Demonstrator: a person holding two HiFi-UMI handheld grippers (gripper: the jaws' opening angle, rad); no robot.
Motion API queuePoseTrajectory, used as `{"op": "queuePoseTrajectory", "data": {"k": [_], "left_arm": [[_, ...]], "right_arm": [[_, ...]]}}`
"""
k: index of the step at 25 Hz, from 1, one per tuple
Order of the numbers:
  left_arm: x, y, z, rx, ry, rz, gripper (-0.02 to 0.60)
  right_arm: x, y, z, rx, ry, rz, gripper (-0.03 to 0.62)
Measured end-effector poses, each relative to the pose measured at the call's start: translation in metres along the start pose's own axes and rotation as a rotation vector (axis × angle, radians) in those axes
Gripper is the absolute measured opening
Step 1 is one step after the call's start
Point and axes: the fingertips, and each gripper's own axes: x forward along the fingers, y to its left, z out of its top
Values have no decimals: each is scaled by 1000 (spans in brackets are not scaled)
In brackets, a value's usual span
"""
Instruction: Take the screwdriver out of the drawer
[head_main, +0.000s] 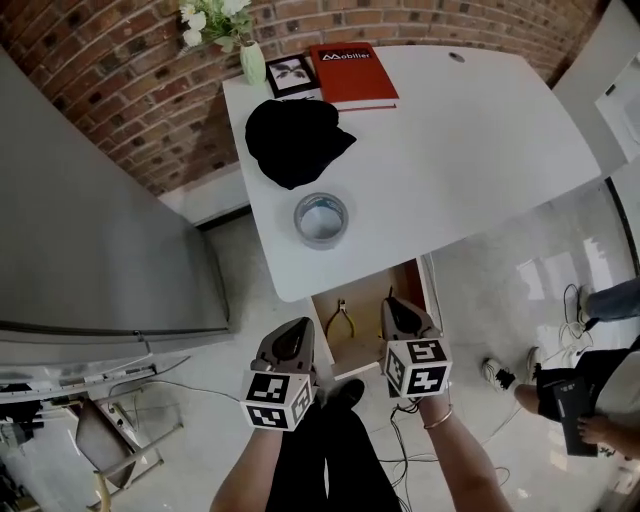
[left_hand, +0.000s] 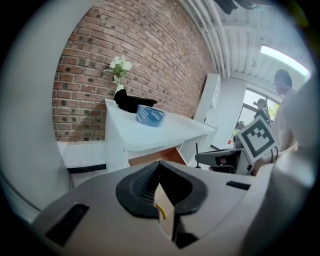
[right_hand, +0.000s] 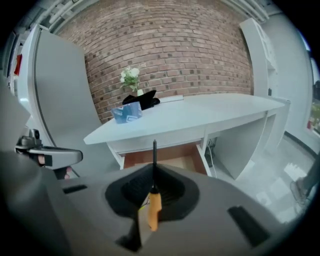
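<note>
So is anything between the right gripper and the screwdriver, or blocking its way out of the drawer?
Nothing visible. The right gripper is already shut on the screwdriver at its orange handle, and it appears lifted clear of the open drawer.

The screwdriver (right_hand: 154, 209) is showing a smooth orange plastic handle and a dark matt metal shaft between the ribbed black pads (right_hand: 131, 192) of the right gripper (right_hand: 154, 167), whose grey shell is looking matt. A rough red brick wall (head_main: 120, 90) is backing a smooth white table (head_main: 470, 150). A cloth (head_main: 295, 140) is looking matt black, a book (head_main: 352, 75) glossy red, and the pale floor (head_main: 520, 280) is gleaming.
</note>
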Motion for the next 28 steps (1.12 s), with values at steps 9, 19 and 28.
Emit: {"op": "queuePoseTrajectory", "data": {"k": [9, 19, 28], "left_arm": [[-18, -17, 38, 56, -37, -27, -8], [-36, -45, 77, 123, -85, -66, -8], [-52, -68, 103, 157, -123, -89, -8]], "right_arm": [[-63, 12, 43, 49, -124, 3, 21], [-129, 15, 83, 73, -253, -10, 21], [-180, 9, 99, 86, -325, -47, 21]]}}
